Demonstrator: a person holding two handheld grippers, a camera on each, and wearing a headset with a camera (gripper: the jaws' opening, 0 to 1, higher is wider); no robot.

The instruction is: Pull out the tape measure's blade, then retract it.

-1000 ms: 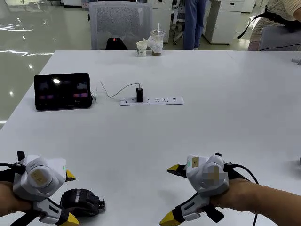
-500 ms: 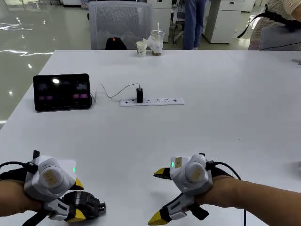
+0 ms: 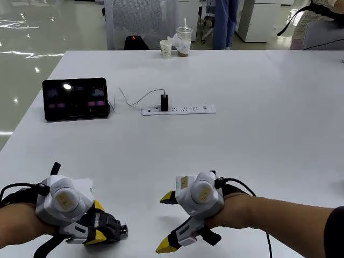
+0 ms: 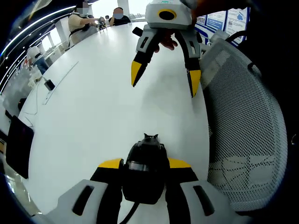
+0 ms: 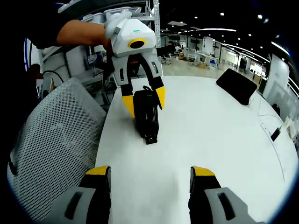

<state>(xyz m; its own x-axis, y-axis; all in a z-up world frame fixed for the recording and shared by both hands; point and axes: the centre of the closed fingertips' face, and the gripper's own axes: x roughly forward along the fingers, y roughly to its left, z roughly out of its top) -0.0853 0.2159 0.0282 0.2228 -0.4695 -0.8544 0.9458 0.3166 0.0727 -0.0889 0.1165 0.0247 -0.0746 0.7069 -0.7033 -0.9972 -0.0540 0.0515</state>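
The black rounded tape measure [image 3: 110, 230] sits close to the near edge of the white worktop [image 3: 242, 134], toward its near left corner. It is clamped on 2 opposite sides by the yellow-tipped jaws of the left gripper [image 3: 97, 223]. Whether the case rests on the surface or hangs just above it cannot be told. The right gripper [image 3: 165, 222] stands further along the same near edge with its jaws spread wide and empty, facing the left gripper with bare worktop between them. The governing relation is that the case's long axis runs out along the left jaws, roughly parallel to the near edge. Its small dark blade hook [image 4: 150, 136] is at the outer end, pointing straight at the right gripper. In the right gripper view the hook lies ahead on the centre line between the 2 open jaws, so in my judgement the right gripper is the one to take it, by a straight advance and a narrow pinch. No length of blade is seen drawn out. The hook is dark against a dark case and too small to read its shape, and no lock button can be made out. In the head view the left gripper's body covers much of the case, and the worktop's near edge is cut off. A black rectangular tablet [image 3: 75, 99] and a white power strip [image 3: 178, 110] lie well apart, toward the far left.
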